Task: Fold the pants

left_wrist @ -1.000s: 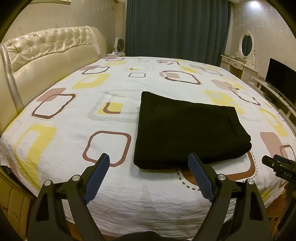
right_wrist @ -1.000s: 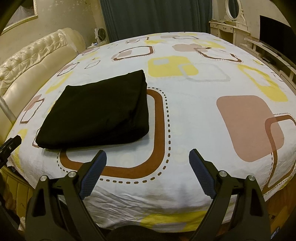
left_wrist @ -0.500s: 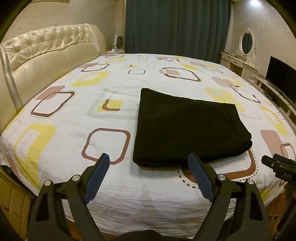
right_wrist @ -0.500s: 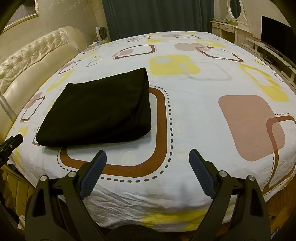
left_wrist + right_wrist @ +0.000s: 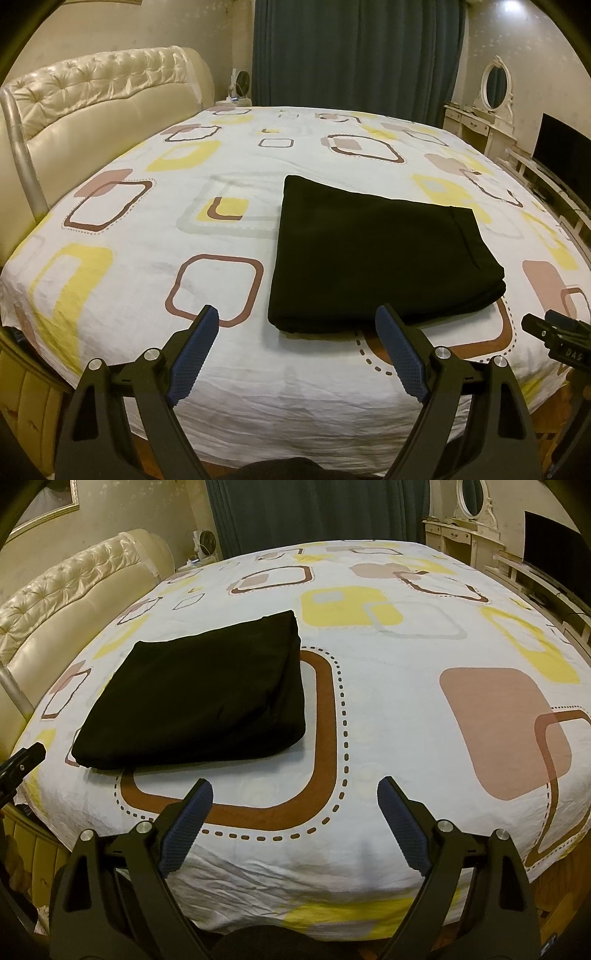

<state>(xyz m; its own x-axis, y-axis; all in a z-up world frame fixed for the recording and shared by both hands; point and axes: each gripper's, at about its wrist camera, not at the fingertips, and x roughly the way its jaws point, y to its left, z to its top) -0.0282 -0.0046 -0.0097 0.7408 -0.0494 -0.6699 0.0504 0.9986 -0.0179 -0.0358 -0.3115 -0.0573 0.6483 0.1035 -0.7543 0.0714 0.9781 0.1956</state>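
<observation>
Black pants (image 5: 373,258) lie folded into a flat rectangle on the patterned bed sheet (image 5: 236,373), near the front edge of the bed. We note the left gripper (image 5: 297,345) and the right gripper (image 5: 295,818) both hovering clear of the cloth, fingers spread wide, nothing between them. We see a cream tufted headboard (image 5: 99,99) at left.

1. Your folded pants (image 5: 373,258) lie on the bed (image 5: 229,373), near its front edge.
2. The headboard (image 5: 96,110) stands to your left.
3. The dressing table (image 5: 480,125) stands far right, beyond the bed.
</observation>
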